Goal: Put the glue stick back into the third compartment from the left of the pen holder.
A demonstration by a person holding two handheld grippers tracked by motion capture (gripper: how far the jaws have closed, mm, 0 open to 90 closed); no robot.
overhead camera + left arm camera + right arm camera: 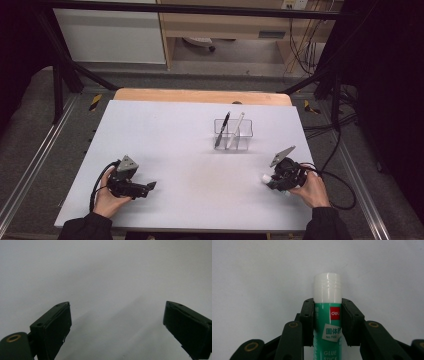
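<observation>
Gripping a glue stick (327,322), right gripper (328,315) jaws closed on its green labelled body, white ribbed cap at twelve o'clock, left gripper (117,325) jaws wide apart, empty, over grey desk (190,150).

My read: wide bare table (190,150) between both grippers; sole obstacle clear organizer (233,134) with upright pens (222,129), far right-centre.

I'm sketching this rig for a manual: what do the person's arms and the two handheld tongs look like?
Both tongs, left tongs and right tongs, are black, each topped by a grey three-cornered plate and trailing a black cable. Their jaws are flat, black, rectangular pads on linked bars with brass-coloured pivot rings. The person wears dark long sleeves.
</observation>
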